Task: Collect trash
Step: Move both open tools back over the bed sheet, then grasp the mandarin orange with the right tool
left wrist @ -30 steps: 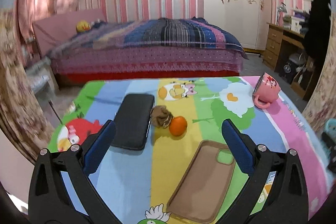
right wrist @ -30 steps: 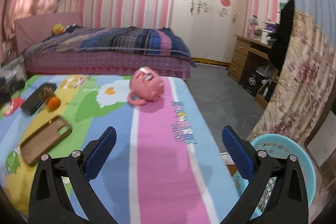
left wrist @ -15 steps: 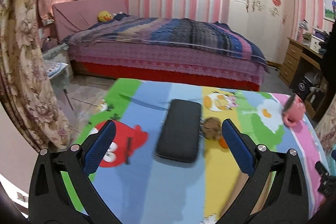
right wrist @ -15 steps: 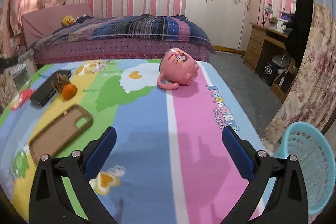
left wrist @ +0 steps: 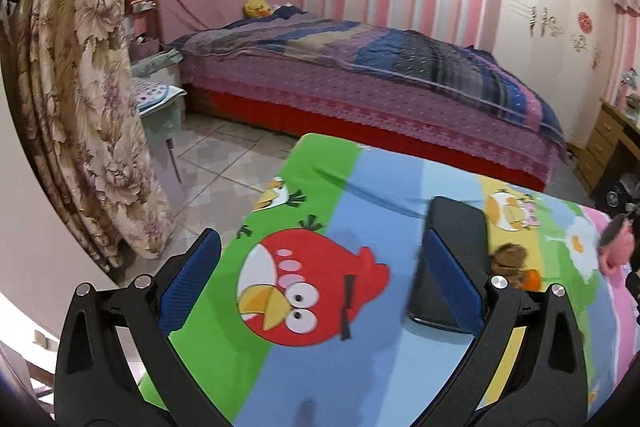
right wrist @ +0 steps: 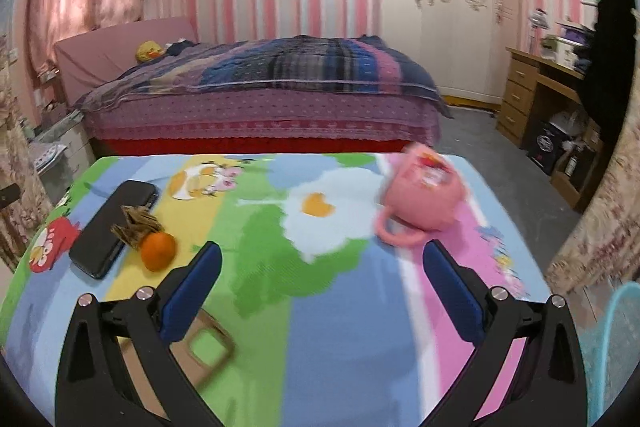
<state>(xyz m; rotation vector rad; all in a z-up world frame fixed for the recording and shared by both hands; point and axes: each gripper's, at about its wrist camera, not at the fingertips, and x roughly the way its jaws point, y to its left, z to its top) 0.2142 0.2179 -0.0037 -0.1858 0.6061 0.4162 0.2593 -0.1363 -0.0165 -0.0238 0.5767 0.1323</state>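
hovering over counter (right wrist: 340, 327), both grippers empty w/ jaws wide open: left gripper (left wrist: 320, 275), right gripper (right wrist: 322, 277). crumpled brown trash (right wrist: 136, 225) lies betw black phone (right wrist: 112, 227) & orange (right wrist: 158, 251), touching both.

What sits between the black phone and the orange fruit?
A crumpled brown paper scrap lies between the black phone and the orange fruit, clearest in the right wrist view.
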